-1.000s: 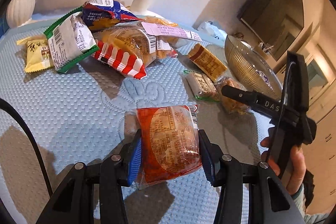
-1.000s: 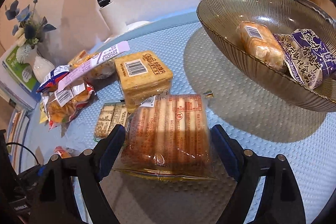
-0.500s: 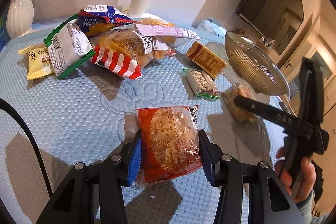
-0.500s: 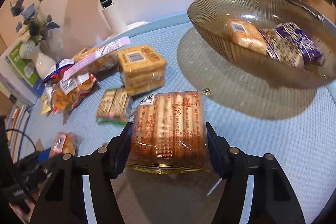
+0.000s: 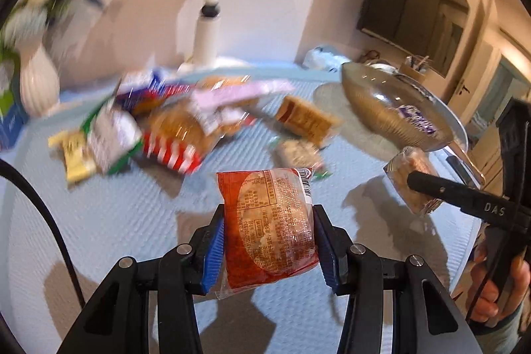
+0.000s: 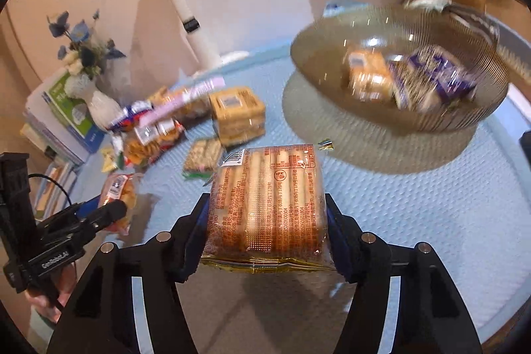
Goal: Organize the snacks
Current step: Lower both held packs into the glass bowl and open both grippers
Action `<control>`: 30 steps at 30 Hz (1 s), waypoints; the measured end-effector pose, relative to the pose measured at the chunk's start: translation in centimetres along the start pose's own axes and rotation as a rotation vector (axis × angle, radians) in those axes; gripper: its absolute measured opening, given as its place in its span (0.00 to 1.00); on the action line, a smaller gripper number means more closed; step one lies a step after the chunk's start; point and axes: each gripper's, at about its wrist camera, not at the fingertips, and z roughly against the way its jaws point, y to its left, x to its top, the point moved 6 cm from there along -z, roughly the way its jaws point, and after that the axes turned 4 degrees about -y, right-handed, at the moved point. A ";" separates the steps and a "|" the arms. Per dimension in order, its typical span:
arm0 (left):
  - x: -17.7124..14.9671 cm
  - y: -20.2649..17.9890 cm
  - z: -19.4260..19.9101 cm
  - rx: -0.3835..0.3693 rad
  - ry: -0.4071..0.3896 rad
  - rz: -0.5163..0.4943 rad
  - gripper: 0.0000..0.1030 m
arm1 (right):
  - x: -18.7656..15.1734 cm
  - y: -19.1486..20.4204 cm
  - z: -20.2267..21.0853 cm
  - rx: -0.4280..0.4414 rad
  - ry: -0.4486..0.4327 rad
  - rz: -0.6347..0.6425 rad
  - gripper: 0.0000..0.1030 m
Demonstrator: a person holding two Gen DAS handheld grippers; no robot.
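Observation:
My left gripper (image 5: 268,223) is shut on a red snack packet (image 5: 268,224) and holds it above the blue quilted table. My right gripper (image 6: 267,214) is shut on a clear pack of long biscuits (image 6: 265,204), lifted above the table short of the ribbed glass bowl (image 6: 332,62). The bowl holds an orange pack (image 6: 368,78) and a purple pack (image 6: 438,75). In the left wrist view the right gripper (image 5: 428,184) with its biscuit pack (image 5: 411,171) hangs just below the bowl (image 5: 381,108).
A heap of snack bags (image 5: 172,125) lies at the back left, with a tan cracker pack (image 5: 305,118) and a small green-edged pack (image 5: 298,155) nearer the bowl. A white vase (image 5: 38,85) with flowers, books (image 6: 66,115) and a white lamp post (image 5: 207,32) stand behind.
Both grippers have lifted their packs off the table. The right gripper closed on the biscuit pack and rose toward the bowl. The view is blurred with motion.

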 end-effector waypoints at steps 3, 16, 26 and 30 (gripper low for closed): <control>2.1 -2.6 0.5 -0.014 -0.035 -0.070 0.46 | 1.4 -0.2 2.1 0.008 -0.051 0.004 0.60; 12.0 -12.6 -4.4 -0.128 -0.096 -0.180 0.46 | 10.2 -11.1 7.8 -0.132 -0.241 -0.246 0.60; 15.0 -17.0 -12.5 -0.200 -0.004 -0.158 0.46 | 14.3 -16.2 3.8 -0.294 -0.216 -0.306 0.60; 16.0 -17.8 -14.9 -0.191 0.013 -0.147 0.46 | 15.6 -17.6 1.8 -0.298 -0.211 -0.330 0.62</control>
